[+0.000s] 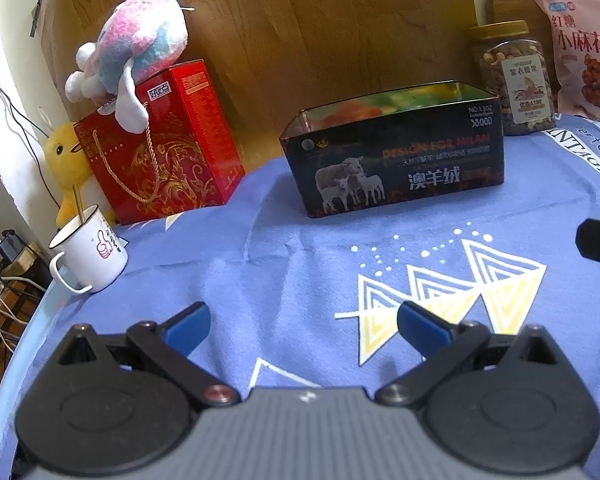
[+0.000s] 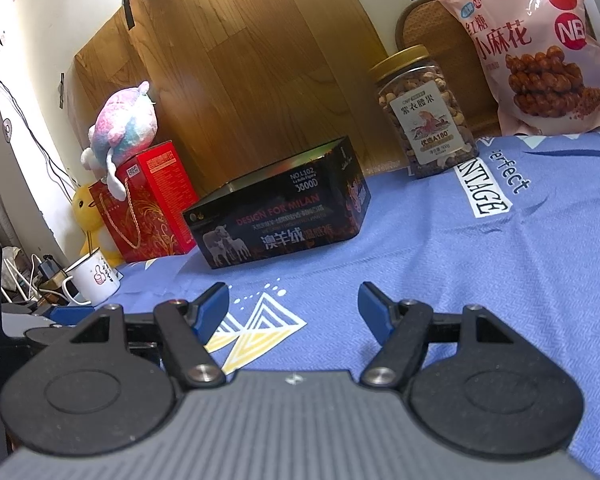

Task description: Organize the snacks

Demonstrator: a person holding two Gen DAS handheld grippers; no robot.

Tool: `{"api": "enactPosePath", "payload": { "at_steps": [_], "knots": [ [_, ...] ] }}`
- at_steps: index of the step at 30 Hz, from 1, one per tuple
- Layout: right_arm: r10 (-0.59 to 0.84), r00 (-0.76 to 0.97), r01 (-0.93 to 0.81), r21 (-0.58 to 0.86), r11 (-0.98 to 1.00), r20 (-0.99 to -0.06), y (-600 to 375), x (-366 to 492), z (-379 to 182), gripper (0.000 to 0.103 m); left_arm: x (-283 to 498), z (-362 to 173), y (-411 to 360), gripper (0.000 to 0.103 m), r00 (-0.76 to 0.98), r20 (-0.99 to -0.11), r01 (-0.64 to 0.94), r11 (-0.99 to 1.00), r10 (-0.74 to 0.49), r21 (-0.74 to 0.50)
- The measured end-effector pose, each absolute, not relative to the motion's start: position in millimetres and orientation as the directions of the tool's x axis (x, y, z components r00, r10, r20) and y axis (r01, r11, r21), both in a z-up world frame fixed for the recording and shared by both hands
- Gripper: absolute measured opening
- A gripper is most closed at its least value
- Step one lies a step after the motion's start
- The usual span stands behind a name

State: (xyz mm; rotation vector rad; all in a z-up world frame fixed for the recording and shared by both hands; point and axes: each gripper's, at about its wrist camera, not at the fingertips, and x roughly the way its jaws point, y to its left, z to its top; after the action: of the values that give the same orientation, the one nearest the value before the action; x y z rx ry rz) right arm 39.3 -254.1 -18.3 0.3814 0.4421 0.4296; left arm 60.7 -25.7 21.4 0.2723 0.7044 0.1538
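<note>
Right wrist view shows me both hand-held grippers (image 2: pixel 294 312) wide open and empty, nut jar (image 2: pixel 420 114) and snack bag (image 2: pixel 540 52) outside the box (image 2: pixel 276 220).

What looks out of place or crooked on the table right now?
The pastel plush toy slumps tilted over the top edge of the red gift box, half hanging off. The blue cloth is creased. Nothing looks spilled or broken; the nut jar and pink snack bag stand upright.

Bare cloth (image 1: pixel 300 264) before black box (image 1: pixel 396 160)
</note>
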Motion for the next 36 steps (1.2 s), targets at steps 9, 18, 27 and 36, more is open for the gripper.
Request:
{"api": "enactPosePath", "payload": {
  "at_steps": [9,18,27,36],
  "knots": [
    [0.475,0.818,-0.313,0.440,0.841,-0.325,-254.2,39.5,-17.9,0.073,60.4,21.2,-26.8,0.103,0.749,-0.623,-0.044,0.956,0.225,0.292],
    [0.474,0.818,-0.313,0.441,0.841,-0.325,-254.4,39.2,-18.0,0.073,60.3,20.9,-27.0,0.103,0.749,-0.622,-0.046,0.955,0.227,0.293],
    [0.475,0.818,-0.313,0.441,0.841,-0.324,-254.3,39.2,-17.8,0.073,61.0,20.7,-26.6,0.103,0.746,-0.622,-0.056,0.953,0.239,0.299],
    [0.474,0.819,-0.312,0.442,0.841,-0.324,-254.2,39.0,-17.8,0.074,58.9,21.8,-26.5,0.103,0.747,-0.642,-0.015,0.970,0.171,0.241]
  ]
}}
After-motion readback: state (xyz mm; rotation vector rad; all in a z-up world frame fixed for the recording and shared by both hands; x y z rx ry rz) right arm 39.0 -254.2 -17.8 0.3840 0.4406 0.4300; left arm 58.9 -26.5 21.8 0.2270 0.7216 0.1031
